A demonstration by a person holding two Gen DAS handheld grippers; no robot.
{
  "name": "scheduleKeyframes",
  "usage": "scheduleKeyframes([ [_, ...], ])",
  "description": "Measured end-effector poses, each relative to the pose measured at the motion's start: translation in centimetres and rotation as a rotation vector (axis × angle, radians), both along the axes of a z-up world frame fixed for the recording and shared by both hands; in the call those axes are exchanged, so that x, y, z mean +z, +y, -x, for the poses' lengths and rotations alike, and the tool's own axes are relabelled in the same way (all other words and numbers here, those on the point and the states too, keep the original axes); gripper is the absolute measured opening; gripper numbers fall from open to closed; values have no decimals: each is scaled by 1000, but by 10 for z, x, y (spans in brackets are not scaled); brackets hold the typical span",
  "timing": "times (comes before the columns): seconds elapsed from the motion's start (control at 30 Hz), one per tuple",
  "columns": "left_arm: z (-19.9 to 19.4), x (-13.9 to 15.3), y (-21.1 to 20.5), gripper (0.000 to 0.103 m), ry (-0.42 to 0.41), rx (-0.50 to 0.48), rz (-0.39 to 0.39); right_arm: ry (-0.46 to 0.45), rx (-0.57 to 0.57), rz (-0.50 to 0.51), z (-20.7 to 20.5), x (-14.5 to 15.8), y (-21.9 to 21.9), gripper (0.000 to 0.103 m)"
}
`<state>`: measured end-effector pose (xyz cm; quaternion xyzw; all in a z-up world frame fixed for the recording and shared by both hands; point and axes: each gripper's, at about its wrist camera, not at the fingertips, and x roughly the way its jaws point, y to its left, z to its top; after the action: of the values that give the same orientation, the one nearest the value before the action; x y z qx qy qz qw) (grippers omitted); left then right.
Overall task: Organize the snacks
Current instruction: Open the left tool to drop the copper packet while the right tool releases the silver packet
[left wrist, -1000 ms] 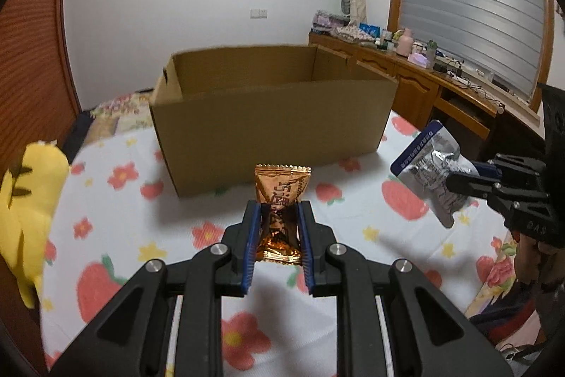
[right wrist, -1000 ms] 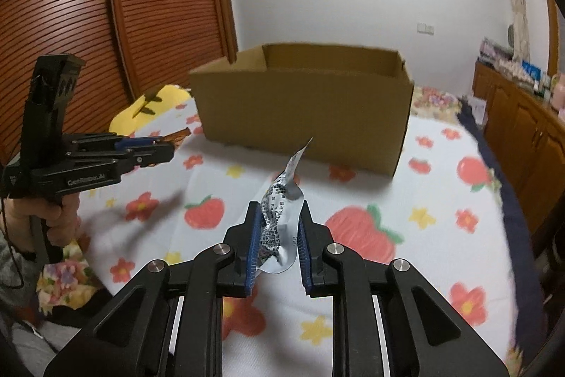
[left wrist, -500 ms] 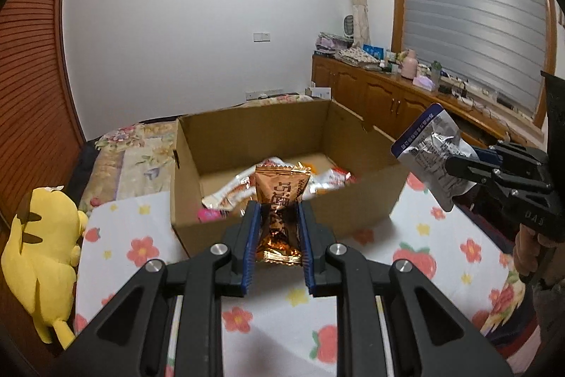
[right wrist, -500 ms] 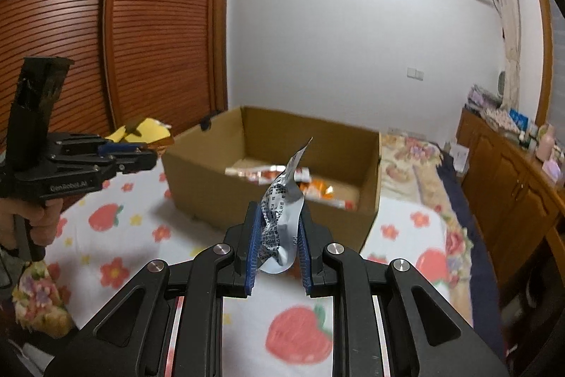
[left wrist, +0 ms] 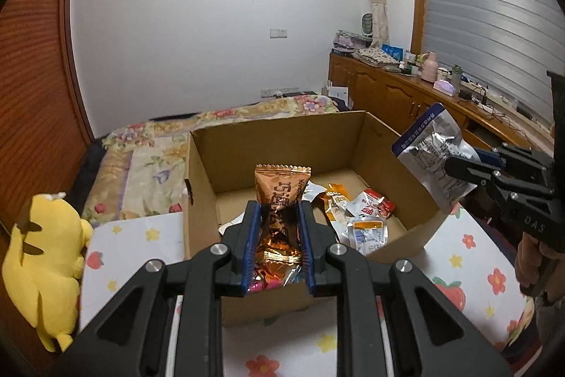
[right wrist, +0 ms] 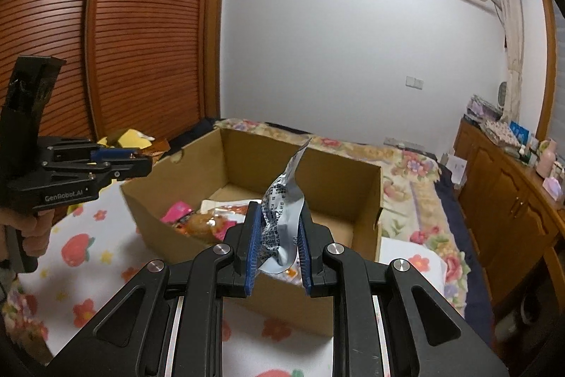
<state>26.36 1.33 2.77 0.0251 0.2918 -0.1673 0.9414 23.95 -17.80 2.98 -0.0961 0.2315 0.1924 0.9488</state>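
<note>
Left wrist view
Left claw (left wrist: 276,244): pressed onto an orange snack packet (left wrist: 280,200), which stands upright between the blue pads with its crimped top edge up.
Orange snack packet position: held over the near wall of the cardboard box (left wrist: 383,143), above the box's near left part.
Cardboard box: open at the top, resting on a flower-and-strawberry cloth (left wrist: 469,257) that covers the surface under it.
Box contents: several loose snack packets (left wrist: 356,214) lie on the floor of the box, mostly right of centre; a pink one shows just under the claw.
Right claw (left wrist: 455,165): seen at the right edge, pinching a silver and blue pouch (left wrist: 429,154) that hangs just outside the box's right wall, at rim height.
Yellow plush toy (left wrist: 46,257): lies at the far left, off the cloth's edge, well apart from the box.
Wooden cabinet (left wrist: 399,94): runs along the right wall under the blinds, cluttered with small items.

Right wrist view
Right claw (right wrist: 276,244): clamped on the silver and blue pouch (right wrist: 282,211); the pouch is crumpled, and its top corner points up and right.
Pouch position: over the near wall of the cardboard box (right wrist: 346,172), toward its near right corner.
Box contents: a pink packet (right wrist: 176,211) and an orange-brown one (right wrist: 208,223) lie in the near left part.
Left claw (right wrist: 148,154): at the left, gripping the orange snack packet (right wrist: 157,147), of which only a tip shows, just beside the box's left rim.
Bed (right wrist: 406,165): floral cover, lying behind the box.
</note>
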Motion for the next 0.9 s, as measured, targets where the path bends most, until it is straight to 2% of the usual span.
scheduleKeyframes([
  [0.43, -27, -17, -10, 19, 53, 47, -12, 69, -59, 28, -40, -26, -3, 17],
  [0.9, -32, -23, -13, 20, 60, 56, -7, 141, -61, -22, -55, -44, -7, 17],
])
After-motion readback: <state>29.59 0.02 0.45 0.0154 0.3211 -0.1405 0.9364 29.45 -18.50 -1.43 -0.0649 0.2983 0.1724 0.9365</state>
